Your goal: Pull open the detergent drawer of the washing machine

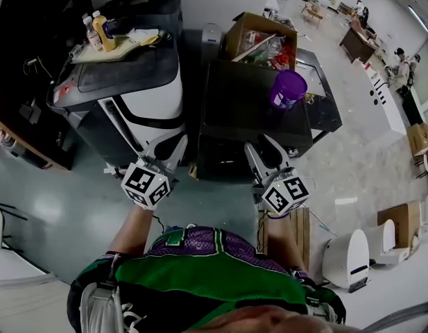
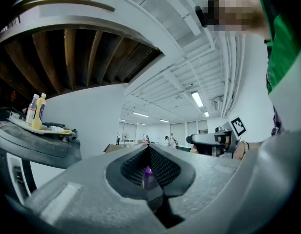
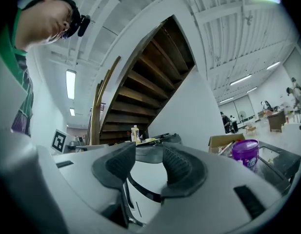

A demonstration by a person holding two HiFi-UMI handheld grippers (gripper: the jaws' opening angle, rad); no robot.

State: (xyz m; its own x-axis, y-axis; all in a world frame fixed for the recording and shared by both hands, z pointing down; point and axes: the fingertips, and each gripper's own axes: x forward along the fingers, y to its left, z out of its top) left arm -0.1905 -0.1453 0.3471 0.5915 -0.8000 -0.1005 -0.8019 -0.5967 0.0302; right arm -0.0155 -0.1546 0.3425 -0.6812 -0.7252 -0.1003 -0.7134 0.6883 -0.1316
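Note:
A white washing machine (image 1: 155, 99) with a dark grey top stands at the left; I cannot pick out its detergent drawer in any view. Next to it is a black cabinet-like machine (image 1: 248, 116). My left gripper (image 1: 173, 144) points at the white machine's lower right corner, and its pads (image 2: 148, 150) meet with nothing held. My right gripper (image 1: 262, 150) is in front of the black machine. Its jaws (image 3: 149, 152) stand apart and empty, with the white machine (image 3: 150, 184) showing through the gap. Neither gripper touches a machine.
Two bottles (image 1: 101, 32) and a yellow cloth lie on the white machine's top. A purple tub (image 1: 288, 89) sits on the black machine, with an open cardboard box (image 1: 259, 40) behind it. A wooden crate (image 1: 293, 224) and a white appliance (image 1: 345, 259) stand on the floor at right.

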